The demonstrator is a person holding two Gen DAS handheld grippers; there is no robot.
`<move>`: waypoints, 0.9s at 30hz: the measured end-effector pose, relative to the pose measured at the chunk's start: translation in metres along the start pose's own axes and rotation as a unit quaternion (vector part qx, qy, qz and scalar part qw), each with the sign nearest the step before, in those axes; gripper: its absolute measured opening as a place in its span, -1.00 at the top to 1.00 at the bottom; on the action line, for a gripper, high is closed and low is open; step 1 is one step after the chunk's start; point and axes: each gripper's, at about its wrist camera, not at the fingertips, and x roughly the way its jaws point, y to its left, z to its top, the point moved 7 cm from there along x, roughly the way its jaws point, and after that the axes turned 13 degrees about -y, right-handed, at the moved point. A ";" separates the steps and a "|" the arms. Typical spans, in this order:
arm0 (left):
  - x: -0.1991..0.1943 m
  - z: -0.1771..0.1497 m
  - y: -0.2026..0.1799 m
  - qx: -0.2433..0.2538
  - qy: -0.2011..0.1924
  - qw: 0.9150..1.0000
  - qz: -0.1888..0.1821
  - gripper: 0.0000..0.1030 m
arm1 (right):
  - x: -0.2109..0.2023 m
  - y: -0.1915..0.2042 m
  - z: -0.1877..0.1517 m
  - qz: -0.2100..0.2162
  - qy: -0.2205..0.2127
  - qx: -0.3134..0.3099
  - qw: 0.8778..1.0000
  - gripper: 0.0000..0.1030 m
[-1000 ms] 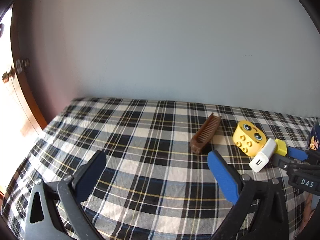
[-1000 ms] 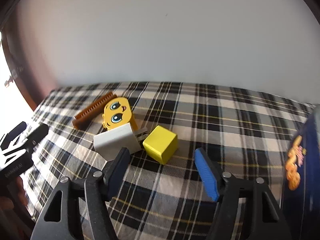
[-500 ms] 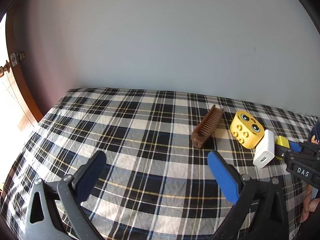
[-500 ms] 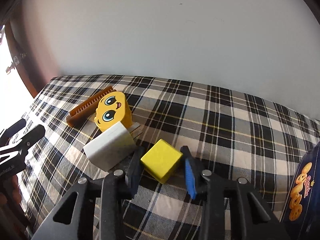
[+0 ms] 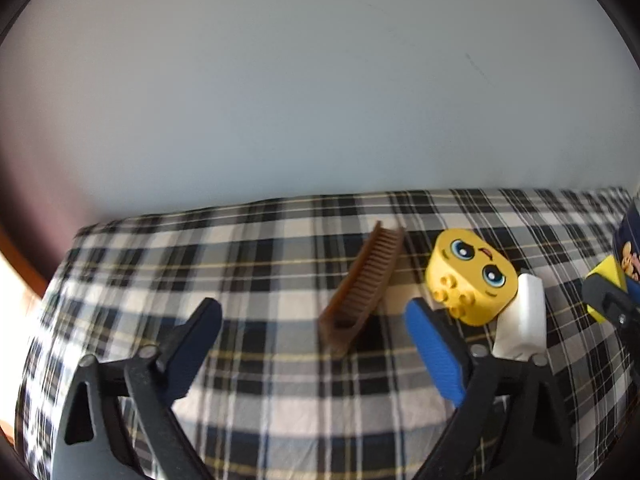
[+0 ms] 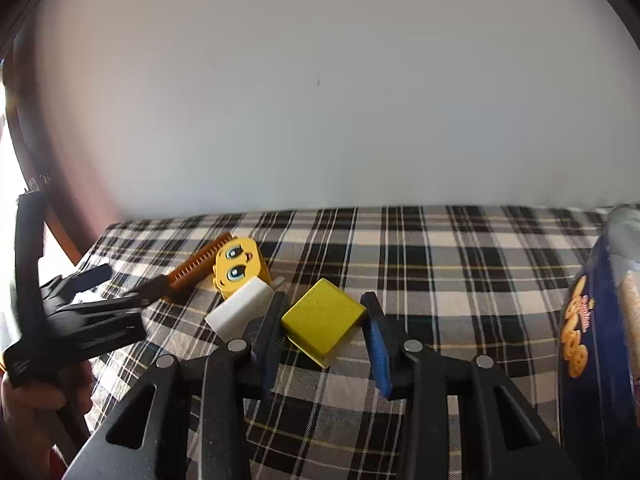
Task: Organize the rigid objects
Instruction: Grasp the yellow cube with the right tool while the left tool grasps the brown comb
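I see a plaid cloth (image 6: 440, 264) covering the whole work surface, running back to a pale wall (image 6: 320, 100). At the right edge of my right wrist view stands a dark blue snack box (image 6: 580, 340) with yellow lettering.

My left gripper (image 5: 316, 344) hangs low over the cloth with its jaws spread wide and nothing between them; the near end of the brown comb (image 5: 366, 284) lies in the gap ahead of them, and neither finger touches it. The comb lies on its edge, angled from near-left to far-right.

My right gripper (image 6: 324, 324) is clamped on the yellow cube (image 6: 322, 318), one pad pressing each side. The cube sits tilted in the grip; I cannot tell whether it touches the cloth.

Just right of the comb sits the yellow face block (image 5: 470, 280), tipped so its studs point toward the near side and its cartoon eyes face up. The white charger (image 5: 522, 320) leans against that block's right side, and in my right wrist view it lies just left of the right gripper's left finger.
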 end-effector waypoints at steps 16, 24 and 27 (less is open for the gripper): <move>0.038 0.005 -0.010 -0.009 0.047 0.995 -0.089 0.55 | 0.018 -0.015 0.002 0.010 0.034 0.039 0.999 0.23; 0.004 0.005 0.003 -0.031 0.004 0.996 -0.084 0.55 | 0.027 -0.004 -0.003 0.007 0.034 0.039 0.999 0.23; -0.014 0.005 0.008 -0.032 -0.023 0.998 -0.057 0.55 | 0.026 0.000 0.000 0.004 0.025 0.034 0.999 0.23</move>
